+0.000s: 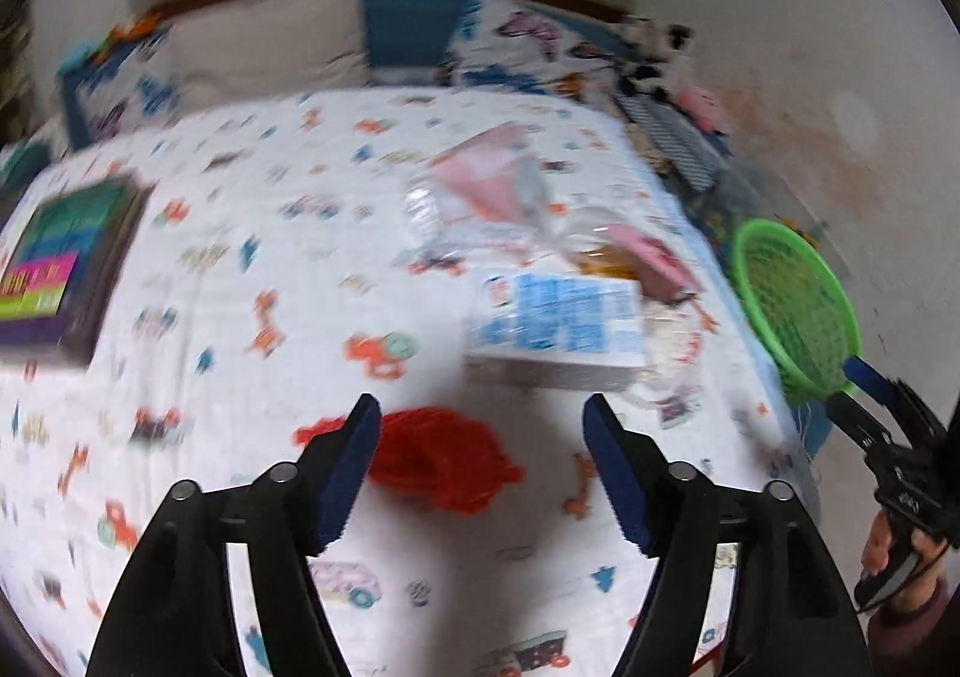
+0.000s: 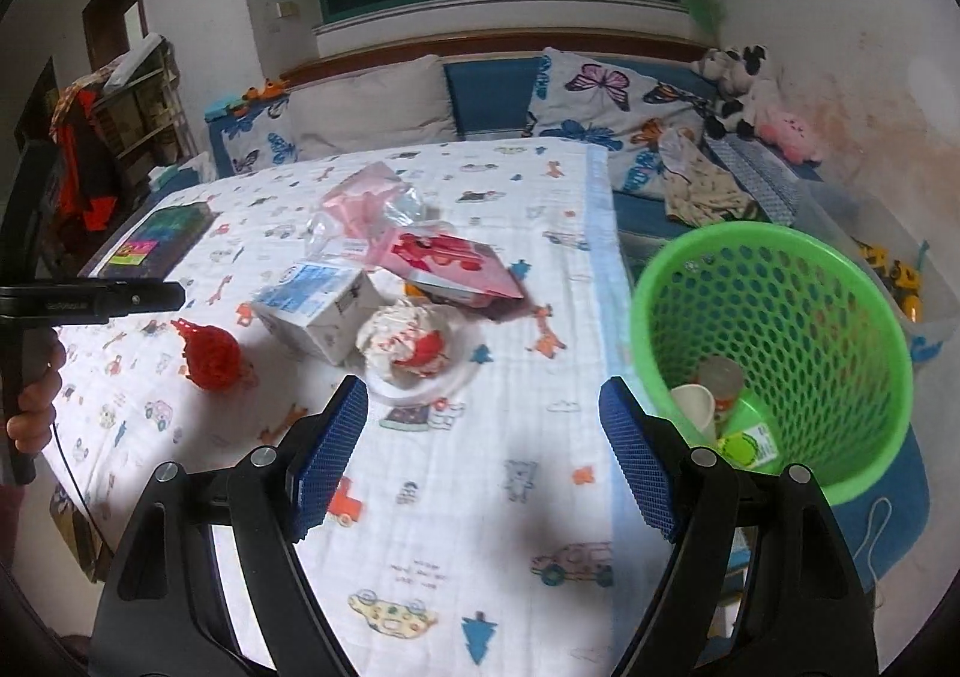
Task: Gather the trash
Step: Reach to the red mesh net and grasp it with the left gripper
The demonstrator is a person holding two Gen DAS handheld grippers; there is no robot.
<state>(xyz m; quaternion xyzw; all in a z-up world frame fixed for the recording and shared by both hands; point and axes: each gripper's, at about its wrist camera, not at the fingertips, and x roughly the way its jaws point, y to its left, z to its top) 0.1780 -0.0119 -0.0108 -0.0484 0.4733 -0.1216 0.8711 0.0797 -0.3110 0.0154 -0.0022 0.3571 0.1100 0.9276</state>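
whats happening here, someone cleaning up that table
Yes. A person with a gripper in each hand is clearing trash off a table into a green basket, which already holds cups. The left gripper is open over a red net; the right gripper is open and empty. A blue carton, a crumpled wrapper and a pink packet still lie on the table.

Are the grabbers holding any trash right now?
No. Left hand-held gripper is open above the red net; right hand-held gripper is open and empty.
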